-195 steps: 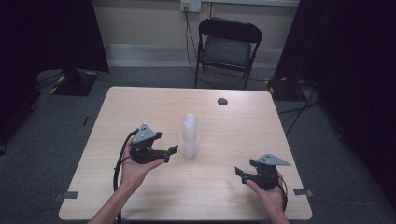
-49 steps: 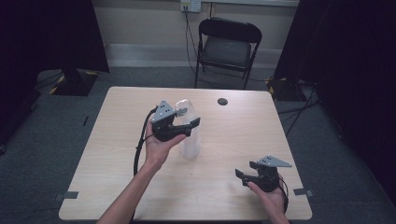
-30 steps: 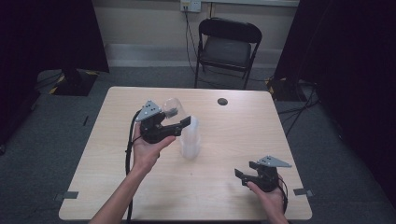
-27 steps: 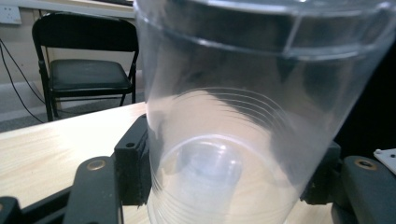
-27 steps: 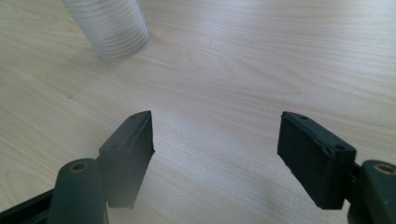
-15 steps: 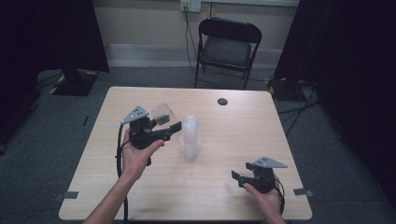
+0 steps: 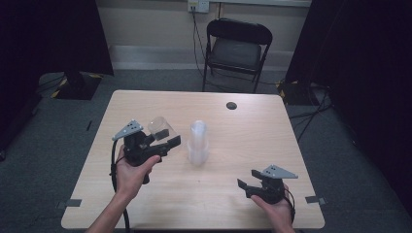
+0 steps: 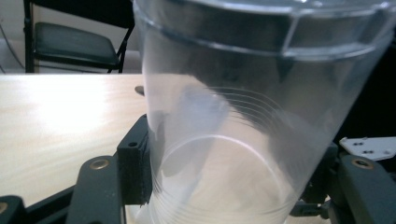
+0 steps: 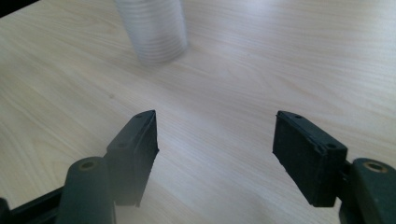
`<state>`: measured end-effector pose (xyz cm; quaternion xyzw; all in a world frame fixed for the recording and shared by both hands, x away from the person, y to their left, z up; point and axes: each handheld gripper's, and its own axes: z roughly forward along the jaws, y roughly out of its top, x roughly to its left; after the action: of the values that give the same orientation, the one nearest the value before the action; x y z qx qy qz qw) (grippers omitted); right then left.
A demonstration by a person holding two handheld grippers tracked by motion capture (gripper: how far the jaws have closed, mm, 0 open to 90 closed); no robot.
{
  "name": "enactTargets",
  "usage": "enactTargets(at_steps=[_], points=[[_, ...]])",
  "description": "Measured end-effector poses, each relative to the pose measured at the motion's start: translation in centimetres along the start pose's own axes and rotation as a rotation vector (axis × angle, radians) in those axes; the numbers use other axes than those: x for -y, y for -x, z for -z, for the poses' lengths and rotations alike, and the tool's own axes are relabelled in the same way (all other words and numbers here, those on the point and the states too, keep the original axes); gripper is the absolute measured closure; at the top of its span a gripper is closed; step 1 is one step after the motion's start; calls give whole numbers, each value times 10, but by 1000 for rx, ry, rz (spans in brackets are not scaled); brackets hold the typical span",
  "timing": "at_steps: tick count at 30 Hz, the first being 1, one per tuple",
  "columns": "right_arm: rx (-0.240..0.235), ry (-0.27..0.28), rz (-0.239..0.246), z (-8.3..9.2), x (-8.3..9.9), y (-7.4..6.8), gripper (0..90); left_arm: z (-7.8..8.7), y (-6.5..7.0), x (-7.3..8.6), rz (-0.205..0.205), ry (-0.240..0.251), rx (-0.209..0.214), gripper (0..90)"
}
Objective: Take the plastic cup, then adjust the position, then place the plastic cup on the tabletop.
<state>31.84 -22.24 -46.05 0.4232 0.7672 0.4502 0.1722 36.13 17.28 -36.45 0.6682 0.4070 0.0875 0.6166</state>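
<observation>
My left gripper (image 7: 166, 138) is shut on a single clear plastic cup (image 7: 162, 127), held tilted above the table's left half, and its jaws have just tightened slightly on it. In the left gripper view the cup (image 8: 243, 130) sits between the black pads (image 8: 135, 168). A stack of clear cups (image 7: 198, 143) stands upright at the table's middle, a hand's width right of the held cup. Near the front right edge, my right gripper (image 7: 248, 186) is open with nothing between its jaws, which have just closed a little. In the right gripper view it (image 9: 215, 149) points toward the stack (image 9: 152, 30).
The light wooden table (image 7: 252, 126) carries a small black disc (image 7: 231, 105) near its far edge. A black folding chair (image 7: 235, 48) stands behind the table. Dark curtains hang at both sides.
My left hand has carried the single cup leftward and a little down, away from the stack. The right hand has hardly moved.
</observation>
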Motion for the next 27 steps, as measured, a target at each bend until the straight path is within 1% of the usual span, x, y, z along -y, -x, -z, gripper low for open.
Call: enactTargets(at_steps=[1, 3, 5, 7, 10, 13, 14, 16, 17, 18, 19, 20, 21, 22, 24, 26, 27], points=[[-8, 5, 9, 1, -1, -1, 304, -1, -1, 2, -1, -16, 6, 363], [-31, 19, 29, 2, -3, -7, 305, -4, 0, 10, 2, -41, 3, 363], [-43, 27, 45, 2, -4, -12, 305, -6, 0, 13, 3, -57, 2, 363], [-59, 25, 62, 3, -5, -15, 309, -6, 0, 15, 1, -60, -3, 363], [-74, 29, 74, 2, -6, -19, 320, -4, 1, 18, 38, -66, 11, 364], [-83, 43, 93, 1, -9, -23, 336, -2, 2, 21, 35, -74, 1, 365], [-84, 44, 95, 1, -10, -24, 343, -1, 2, 23, 44, -86, 3, 365], [-91, 50, 107, -1, -11, -28, 350, 1, 2, 26, 66, -93, 8, 365], [-91, 50, 107, -1, -11, -28, 350, 1, 2, 26, 66, -93, 8, 365], [-101, 53, 119, -4, -13, -33, 361, 1, 1, 29, 77, -106, 9, 366], [-107, 54, 126, -6, -13, -36, 372, 1, 1, 29, 77, -106, 9, 366], [-107, 54, 126, -6, -13, -36, 372, 2, 0, 31, 83, -110, 8, 366], [-119, 59, 141, -9, -14, -41, 386, 3, 0, 34, 97, -120, 9, 366], [-125, 61, 147, -11, -15, -44, 390, 3, -1, 36, 100, -123, 9, 366], [-140, 70, 153, -16, -16, -50, 401, 3, -1, 39, 110, -131, 16, 368], [-153, 73, 179, -21, -19, -57, 417, 3, -2, 40, 118, -132, 21, 368], [-160, 78, 190, -23, -20, -61, 421, 3, -3, 43, 131, -141, 34, 368]])
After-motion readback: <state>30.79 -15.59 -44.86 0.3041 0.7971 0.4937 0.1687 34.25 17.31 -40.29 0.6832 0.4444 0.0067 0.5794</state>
